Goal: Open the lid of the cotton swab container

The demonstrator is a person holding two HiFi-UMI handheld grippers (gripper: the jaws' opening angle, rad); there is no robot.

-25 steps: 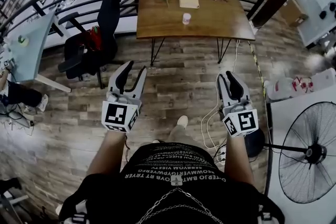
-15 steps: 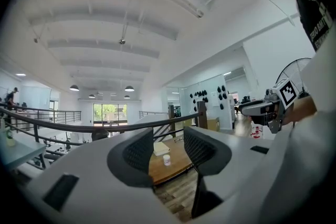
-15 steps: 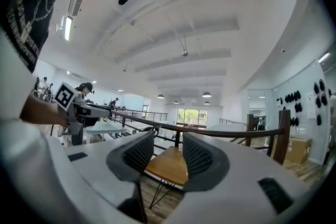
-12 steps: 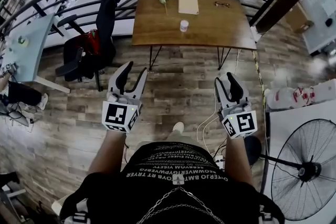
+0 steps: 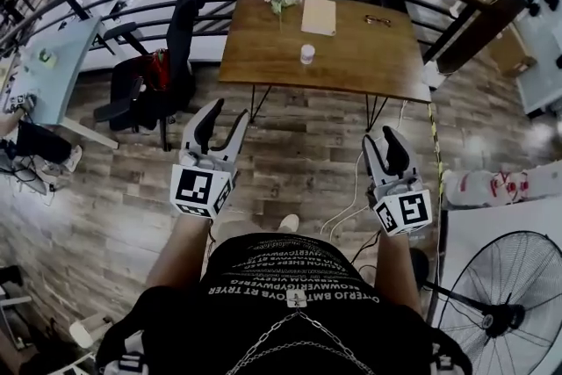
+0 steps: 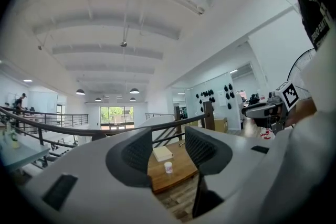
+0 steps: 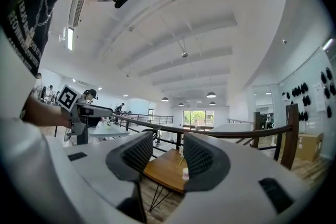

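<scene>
The left gripper (image 5: 224,115) and the right gripper (image 5: 384,140) have their jaws spread, just opened wider, with nothing between them. At twelve o'clock a small container (image 5: 306,54), probably lidded, stands on the table (image 5: 369,57).

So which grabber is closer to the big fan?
Right. The right gripper is on the fan's side, just left of it; the left gripper is farther off, across the person's body. Both have just been opening their jaws, nothing between them.

Head view's pointed steeply down; both gripper views are aimed level from far off. Brown wooden table (image 5: 360,48) is shared by all.
</scene>
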